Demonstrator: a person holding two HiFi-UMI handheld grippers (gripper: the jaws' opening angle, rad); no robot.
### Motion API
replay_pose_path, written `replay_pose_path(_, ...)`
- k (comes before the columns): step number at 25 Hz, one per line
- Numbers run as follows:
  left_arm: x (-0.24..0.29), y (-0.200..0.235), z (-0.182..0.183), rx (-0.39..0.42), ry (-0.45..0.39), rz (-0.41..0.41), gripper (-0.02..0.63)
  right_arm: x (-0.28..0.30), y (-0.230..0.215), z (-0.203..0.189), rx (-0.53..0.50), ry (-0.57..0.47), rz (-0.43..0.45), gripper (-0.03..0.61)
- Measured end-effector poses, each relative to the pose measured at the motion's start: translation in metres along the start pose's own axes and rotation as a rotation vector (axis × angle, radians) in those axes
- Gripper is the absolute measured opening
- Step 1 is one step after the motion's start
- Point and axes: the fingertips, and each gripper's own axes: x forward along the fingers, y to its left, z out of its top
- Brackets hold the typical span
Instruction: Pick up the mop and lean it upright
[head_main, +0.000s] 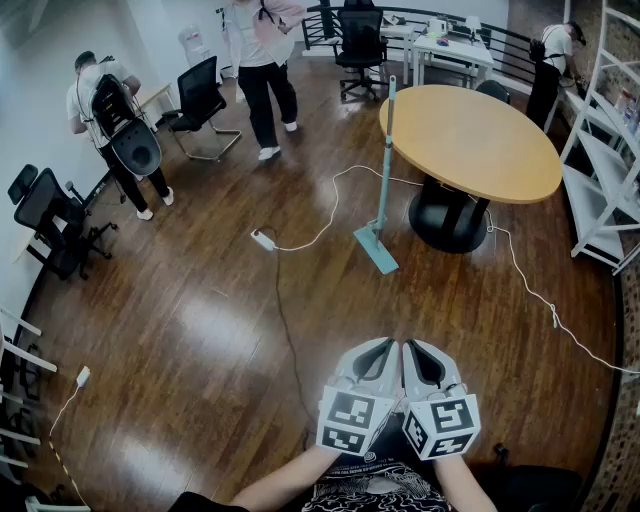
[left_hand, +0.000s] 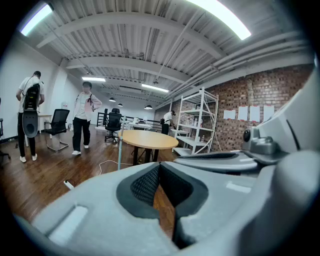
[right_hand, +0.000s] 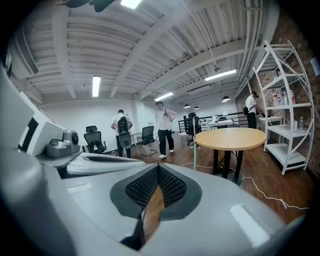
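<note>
Wooden floor (head_main: 200, 330); mop (head_main: 376, 250) leans against round table (head_main: 470, 140).

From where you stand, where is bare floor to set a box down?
Wooden floor lies bare left of the black cable, and on the near side of the mop. It is crowded by the round table, around the white plug, and by the chairs.

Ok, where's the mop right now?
In the head view the mop stands upright just right of centre, its handle against the left edge of the round wooden table. Its head rests on the floor between the white cable and the table's black base.
</note>
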Motion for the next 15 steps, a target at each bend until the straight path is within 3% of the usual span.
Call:
replay_pose_path(7,0.032,0.034,0.006,-0.009,0.008,-0.004,0.003,0.046,-0.012,0.006,0.005,0.010,-0.002,-0.002)
replay_pose_path(15,0.114,0.088,0.031,-0.004,0.027,0.038,0.003,0.132,-0.065,0.033,0.017,0.017,0.026,-0.002)
